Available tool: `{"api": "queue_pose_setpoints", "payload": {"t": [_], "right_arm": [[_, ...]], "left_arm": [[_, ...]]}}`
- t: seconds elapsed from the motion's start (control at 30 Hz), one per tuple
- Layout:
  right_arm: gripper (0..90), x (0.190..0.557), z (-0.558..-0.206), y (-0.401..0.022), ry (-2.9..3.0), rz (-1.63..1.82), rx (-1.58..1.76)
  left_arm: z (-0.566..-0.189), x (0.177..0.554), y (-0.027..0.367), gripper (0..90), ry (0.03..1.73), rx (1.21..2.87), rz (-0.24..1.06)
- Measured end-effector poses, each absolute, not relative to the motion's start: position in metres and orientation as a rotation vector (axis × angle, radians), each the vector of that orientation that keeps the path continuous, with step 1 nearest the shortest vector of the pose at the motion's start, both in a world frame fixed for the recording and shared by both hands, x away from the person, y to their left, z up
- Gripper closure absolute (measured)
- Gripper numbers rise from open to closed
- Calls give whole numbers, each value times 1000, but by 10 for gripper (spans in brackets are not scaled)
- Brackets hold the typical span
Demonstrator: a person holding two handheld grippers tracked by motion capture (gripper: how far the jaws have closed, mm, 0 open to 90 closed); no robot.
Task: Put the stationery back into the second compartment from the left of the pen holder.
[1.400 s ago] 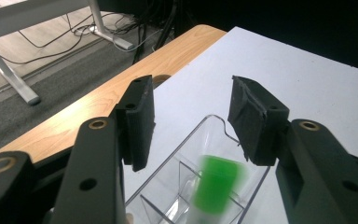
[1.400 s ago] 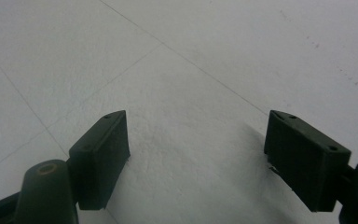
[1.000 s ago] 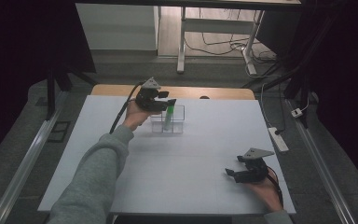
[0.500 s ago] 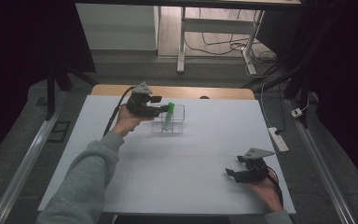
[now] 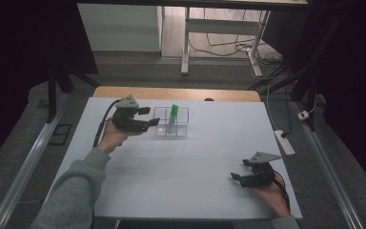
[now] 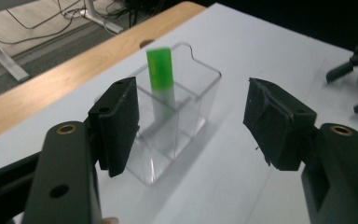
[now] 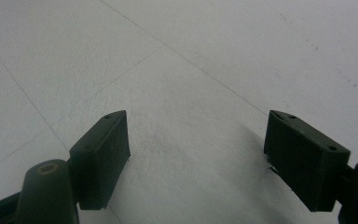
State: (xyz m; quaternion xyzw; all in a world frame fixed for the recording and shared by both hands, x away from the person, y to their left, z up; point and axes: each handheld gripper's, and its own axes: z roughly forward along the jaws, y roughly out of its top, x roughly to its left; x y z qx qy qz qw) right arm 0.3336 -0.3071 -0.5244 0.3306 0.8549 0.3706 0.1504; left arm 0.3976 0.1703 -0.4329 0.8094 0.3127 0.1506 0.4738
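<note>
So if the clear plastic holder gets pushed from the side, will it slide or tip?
Probably slide: the clear holder looks thin-walled and light, on a smooth white table. The tall green-capped tube standing inside may rattle or lean.

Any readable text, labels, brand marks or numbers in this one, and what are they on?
None can be read.
Green-capped tube: no label or print visible.
Clear rack: plain, no marking.
White table: blank, faint seam lines only.
Left claw and right claw: black pads with screw holes, no lettering.
Power strip on the floor: too small to tell whether it bears any print.
</note>
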Motion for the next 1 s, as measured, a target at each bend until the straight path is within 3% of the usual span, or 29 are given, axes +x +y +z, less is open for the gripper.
{"api": "queue_pose_setpoints", "payload": {"t": [1.0], "right_arm": [[220, 330, -519, -312, 2424, 1111, 952]], "left_arm": [[-490, 299, 209, 335, 856, 2042, 364]]}}
